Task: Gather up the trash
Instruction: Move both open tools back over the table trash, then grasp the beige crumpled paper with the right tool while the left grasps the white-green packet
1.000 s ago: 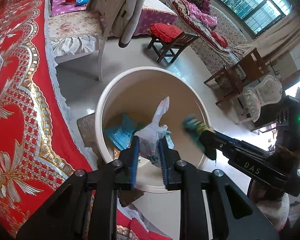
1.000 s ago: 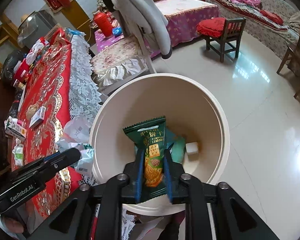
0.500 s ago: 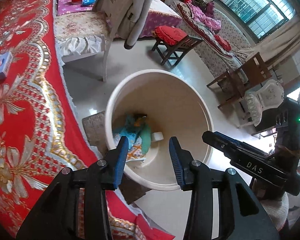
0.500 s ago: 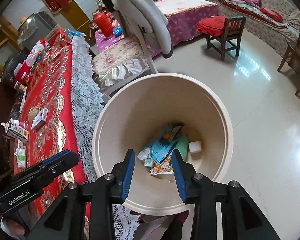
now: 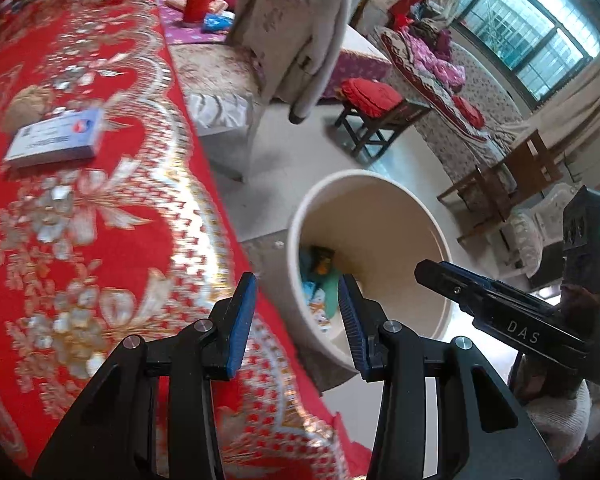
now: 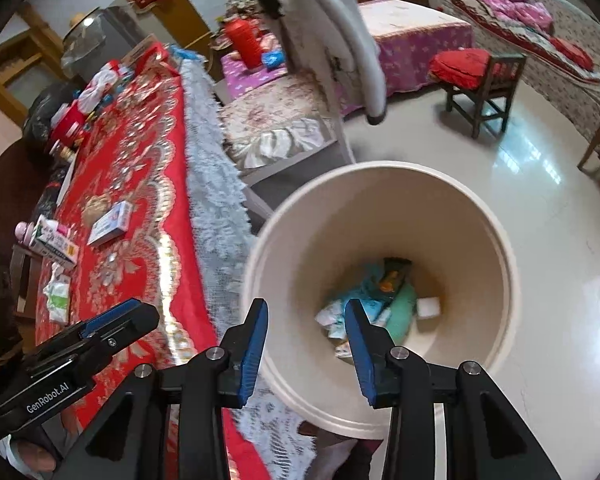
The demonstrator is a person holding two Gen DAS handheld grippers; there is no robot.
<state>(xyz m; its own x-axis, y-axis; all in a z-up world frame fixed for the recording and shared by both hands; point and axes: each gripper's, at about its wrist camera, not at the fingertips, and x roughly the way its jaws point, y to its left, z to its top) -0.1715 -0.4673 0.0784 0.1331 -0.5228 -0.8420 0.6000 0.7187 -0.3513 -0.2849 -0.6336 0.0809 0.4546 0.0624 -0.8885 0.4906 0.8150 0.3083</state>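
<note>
Where the trash has gathered is the bottom of the cream bin (image 6: pixel 380 216): a heap of wrappers (image 6: pixel 374 300), blue, teal and a dark green packet with orange print, lies there with a small white block (image 6: pixel 428 307) just beside it. That bin stands on the pale tiled floor (image 6: pixel 540 184), close against the lace-fringed edge of the table (image 5: pixel 80 208) with its red and gold cloth.

Over the near rim of the bin hangs the right gripper (image 6: pixel 306 344), pointing steeply down. Its blue-padded jaws are spreading wider, with nothing between them; only the rim and the heap show through the gap. Beside it, the left gripper (image 5: pixel 296 320) is tilted over the table's edge, one finger above the red cloth and the other above the bin's rim. Its jaws stand apart and empty as well. A person's hand (image 6: pixel 36 456) shows under the left gripper's handle.

Farther along the table, a flat white and blue box (image 5: pixel 56 138) lies on the cloth with a brownish lump (image 5: pixel 26 106) next to it. More boxes and packets sit toward the table's outer edge in the right wrist view. Beyond the bin, a chair (image 6: pixel 284 132) draped with a grey coat (image 6: pixel 340 28) stands near the table, and a wooden stool with a red cushion (image 6: pixel 476 72) is well apart on the floor.
</note>
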